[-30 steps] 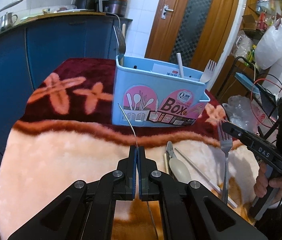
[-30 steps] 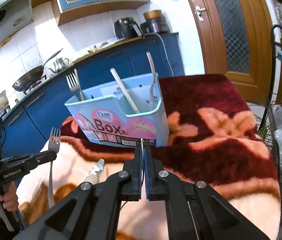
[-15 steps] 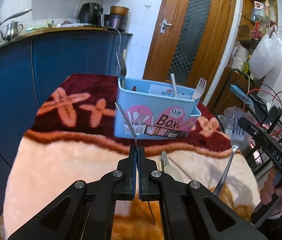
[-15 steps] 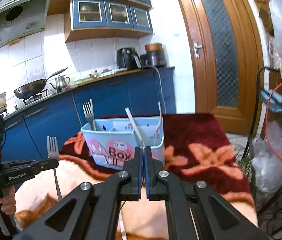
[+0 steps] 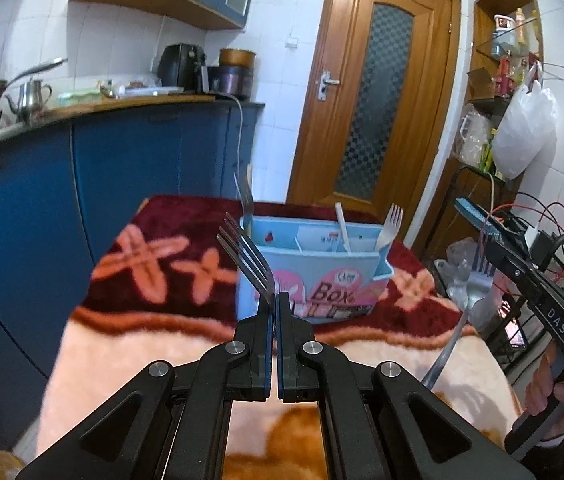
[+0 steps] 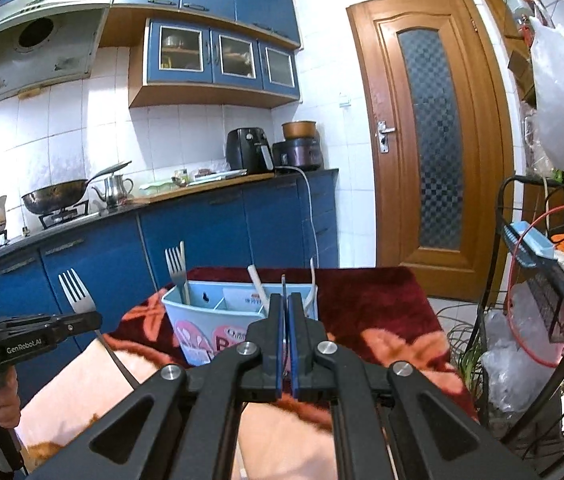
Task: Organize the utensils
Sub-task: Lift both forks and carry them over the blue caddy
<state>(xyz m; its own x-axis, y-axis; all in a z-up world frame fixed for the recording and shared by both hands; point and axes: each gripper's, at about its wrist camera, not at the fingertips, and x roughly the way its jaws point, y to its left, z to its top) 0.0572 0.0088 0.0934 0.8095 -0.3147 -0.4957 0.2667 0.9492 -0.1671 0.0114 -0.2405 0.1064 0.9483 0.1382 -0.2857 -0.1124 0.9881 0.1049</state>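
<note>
My left gripper (image 5: 274,297) is shut on a metal fork (image 5: 246,254), whose tines point up and left in front of the light blue utensil box (image 5: 333,280). The box stands on the blanket-covered table (image 5: 142,320) and holds a metal fork (image 6: 176,268), a white stick (image 5: 341,232) and a white plastic fork (image 5: 389,226). My right gripper (image 6: 285,299) is shut on a second metal fork (image 5: 477,280), seen edge-on in its own view; its handle hangs down over the table. In the right wrist view the left gripper (image 6: 96,320) holds its fork (image 6: 76,294) upright, left of the box (image 6: 202,320).
Blue kitchen cabinets (image 5: 142,168) run along the left and back, and a wooden door (image 5: 377,120) stands behind the table. A wire rack (image 6: 529,280) with cables and plastic bags stands at the right. A person's hand (image 5: 553,396) grips the right tool.
Both grippers have risen above the table with their forks still clamped. The left fork has turned so its tines show. Spoon and chopsticks on the blanket have dropped out of view.
</note>
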